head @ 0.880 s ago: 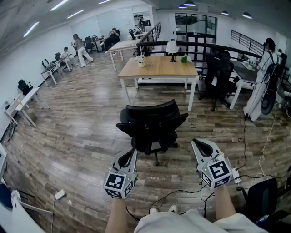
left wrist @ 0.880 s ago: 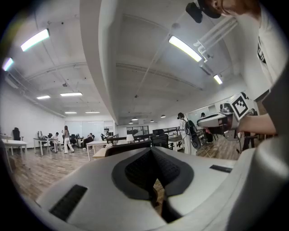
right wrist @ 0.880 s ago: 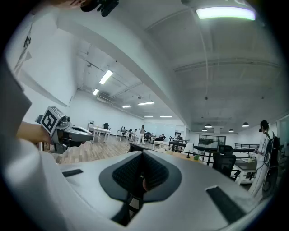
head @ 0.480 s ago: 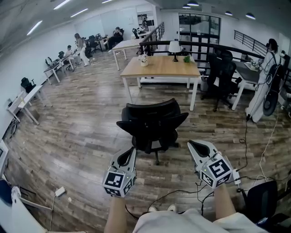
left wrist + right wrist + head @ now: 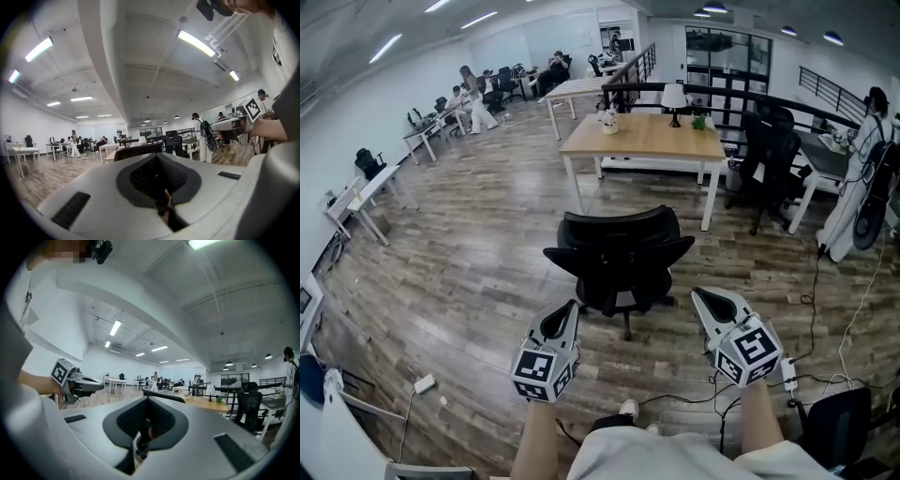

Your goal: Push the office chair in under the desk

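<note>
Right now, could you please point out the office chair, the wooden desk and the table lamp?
office chair (image 5: 619, 246): head view, on its backrest.
wooden desk (image 5: 649, 139): head view, bare middle of its top.
table lamp (image 5: 675, 95): head view, on its white shade.

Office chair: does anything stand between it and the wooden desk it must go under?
Nothing visible does. Only bare wood-plank floor lies between the black office chair and the light wooden desk with white legs, and the desk's near side is open.

No legible text, label, brand or number anywhere in view.
</note>
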`<state>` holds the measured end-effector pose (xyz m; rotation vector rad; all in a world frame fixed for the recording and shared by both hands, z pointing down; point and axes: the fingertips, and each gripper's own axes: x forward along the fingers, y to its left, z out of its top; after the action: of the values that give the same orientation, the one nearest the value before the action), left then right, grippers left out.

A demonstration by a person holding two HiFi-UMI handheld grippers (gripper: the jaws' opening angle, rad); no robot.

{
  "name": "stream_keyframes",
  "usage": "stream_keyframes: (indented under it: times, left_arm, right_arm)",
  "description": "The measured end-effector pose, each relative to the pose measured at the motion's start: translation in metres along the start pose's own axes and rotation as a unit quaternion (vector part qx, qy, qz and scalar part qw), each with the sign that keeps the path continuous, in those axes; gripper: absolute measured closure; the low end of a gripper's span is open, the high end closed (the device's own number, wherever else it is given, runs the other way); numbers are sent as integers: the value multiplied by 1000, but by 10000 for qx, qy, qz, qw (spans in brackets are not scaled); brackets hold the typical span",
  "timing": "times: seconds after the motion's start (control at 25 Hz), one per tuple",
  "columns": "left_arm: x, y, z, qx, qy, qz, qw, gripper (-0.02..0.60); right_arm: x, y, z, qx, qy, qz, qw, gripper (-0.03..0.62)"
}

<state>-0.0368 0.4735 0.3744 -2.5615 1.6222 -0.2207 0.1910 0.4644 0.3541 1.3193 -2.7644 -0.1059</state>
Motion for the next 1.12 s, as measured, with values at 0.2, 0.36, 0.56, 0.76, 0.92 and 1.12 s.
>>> stream_keyframes:
  times: [0.2, 0.36, 0.56, 0.76, 0.92, 1.12]
  left_arm:
    - [24, 11, -5, 8, -12, 117, 9999, 574]
    - [47, 20, -14, -66, 5, 151, 9999, 574]
    - [83, 45, -22, -119, -25, 205, 9997, 574]
    - [129, 83, -41, -50, 75, 270, 9996, 574]
    - [162, 124, -57, -25, 284, 445, 9986, 572]
    - [197, 158, -82, -84, 513, 506, 9974, 568]
  right_arm:
    - [20, -20, -11, 28, 40, 9, 10000, 569]
    - [39, -37, -21, 47, 171, -40, 9998, 569]
    - [76, -67, -23, 93, 221, -224, 9995, 569]
    - [127, -98, -38, 243, 298, -290, 9988, 569]
    - [174, -120, -54, 311, 509, -443, 9972, 569]
    - [214, -143, -81, 318, 750, -512, 9954, 569]
